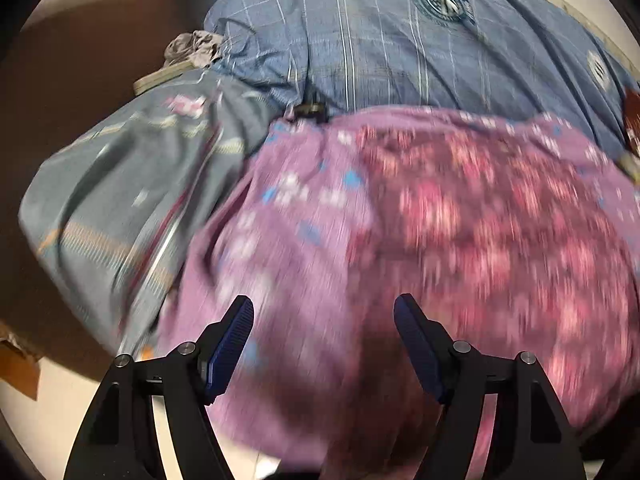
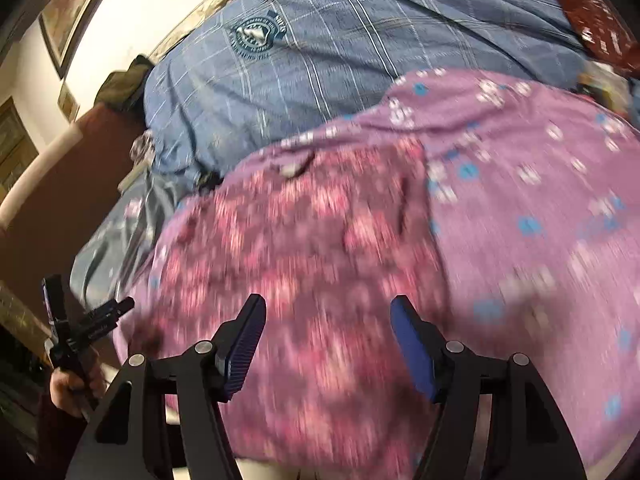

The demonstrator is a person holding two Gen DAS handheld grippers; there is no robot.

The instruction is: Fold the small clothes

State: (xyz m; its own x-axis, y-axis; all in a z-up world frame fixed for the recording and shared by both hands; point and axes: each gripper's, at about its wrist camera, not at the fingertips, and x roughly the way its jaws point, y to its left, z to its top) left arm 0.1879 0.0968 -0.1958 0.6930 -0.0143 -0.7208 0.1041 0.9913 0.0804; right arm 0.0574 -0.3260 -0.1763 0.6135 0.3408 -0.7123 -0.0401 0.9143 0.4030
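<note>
We see the left gripper [image 1: 324, 344] with jaws spread wide, nothing between them, hovering over the near left part of the purple floral garment [image 1: 400, 240]. The garment lies spread on the bed, straight ahead of both grippers, in front of the blue plaid duvet [image 1: 380, 40]. Left of the garment sits a grey-blue patterned cloth [image 1: 120, 200].

The right gripper [image 2: 328, 344] is also wide open and empty, above the garment's darker pink floral panel [image 2: 300, 248], the lilac part [image 2: 540, 220] off to its right.

Our read: the garment's long axis runs left-right across both views and neither gripper is clearly nearer. Heavy blur, so we can't tell the hem edges; each takes its own near side for the fold.
</note>
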